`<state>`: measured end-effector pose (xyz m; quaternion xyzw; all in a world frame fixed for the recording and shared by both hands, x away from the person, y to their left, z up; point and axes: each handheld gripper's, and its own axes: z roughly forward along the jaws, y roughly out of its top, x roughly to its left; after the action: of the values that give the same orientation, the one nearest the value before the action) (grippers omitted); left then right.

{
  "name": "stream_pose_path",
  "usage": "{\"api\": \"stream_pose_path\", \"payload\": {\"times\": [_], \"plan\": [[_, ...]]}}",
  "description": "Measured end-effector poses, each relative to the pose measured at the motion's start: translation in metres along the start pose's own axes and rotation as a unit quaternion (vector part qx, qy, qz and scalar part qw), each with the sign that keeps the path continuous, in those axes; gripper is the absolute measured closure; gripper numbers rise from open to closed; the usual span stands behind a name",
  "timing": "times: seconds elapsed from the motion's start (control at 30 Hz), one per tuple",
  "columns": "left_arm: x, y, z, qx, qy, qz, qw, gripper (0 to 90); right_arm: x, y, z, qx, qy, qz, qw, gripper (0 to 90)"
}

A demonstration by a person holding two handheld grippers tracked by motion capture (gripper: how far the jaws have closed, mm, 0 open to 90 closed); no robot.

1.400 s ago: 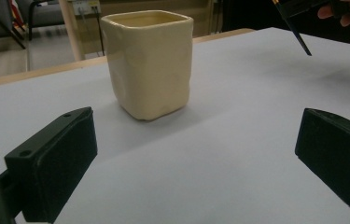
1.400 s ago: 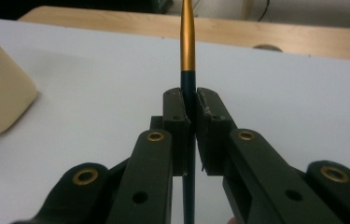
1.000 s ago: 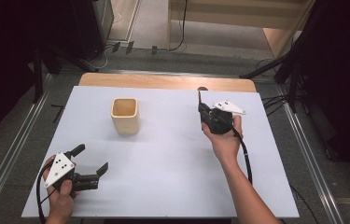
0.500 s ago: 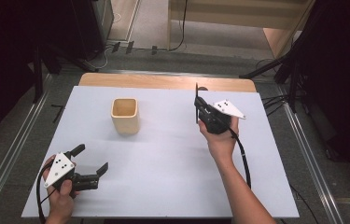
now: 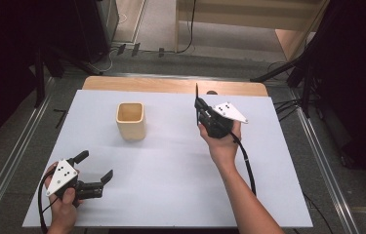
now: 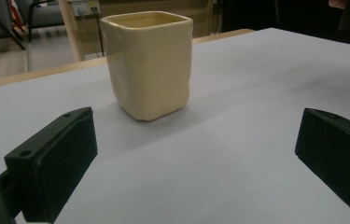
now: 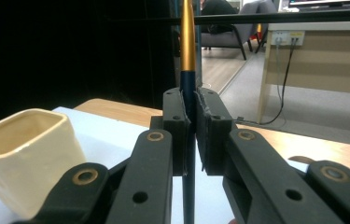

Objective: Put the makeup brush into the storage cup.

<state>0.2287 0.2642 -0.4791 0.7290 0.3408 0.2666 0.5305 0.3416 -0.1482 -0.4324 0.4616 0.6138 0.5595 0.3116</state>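
The right gripper (image 5: 197,105) hangs over the far right of the white table (image 5: 171,161), jaws clenched on a slim dark-blue and gold pen-like stick (image 7: 187,56), held upright; the cream square ceramic cup (image 5: 131,120) stands left of it, well apart; the left gripper (image 5: 95,168) rests near-left, jaws spread wide and empty; the risk, I'd say: the thin stick pivots in that narrow pinch, or its tip clips the cup's rim and tips it.

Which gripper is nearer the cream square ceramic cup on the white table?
Right, narrowly. The right gripper, shut on a thin dark-and-gold stick, is held beside the cream square ceramic cup. The left gripper, open, sits at the table's near edge.
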Motion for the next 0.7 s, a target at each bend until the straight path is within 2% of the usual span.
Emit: {"api": "stream_pose_path", "payload": {"times": [0.43,0.7], "plan": [[0.000,0.000,-0.001,-0.003,0.000,0.001,1.0000,0.0,0.023,0.007,0.016,-0.011,0.018,0.001,0.9998,84.1],[0.000,0.001,-0.001,-0.004,-0.002,0.000,1.0000,0.0,0.045,0.013,0.029,-0.019,0.038,-0.001,0.9991,84.1]]}}
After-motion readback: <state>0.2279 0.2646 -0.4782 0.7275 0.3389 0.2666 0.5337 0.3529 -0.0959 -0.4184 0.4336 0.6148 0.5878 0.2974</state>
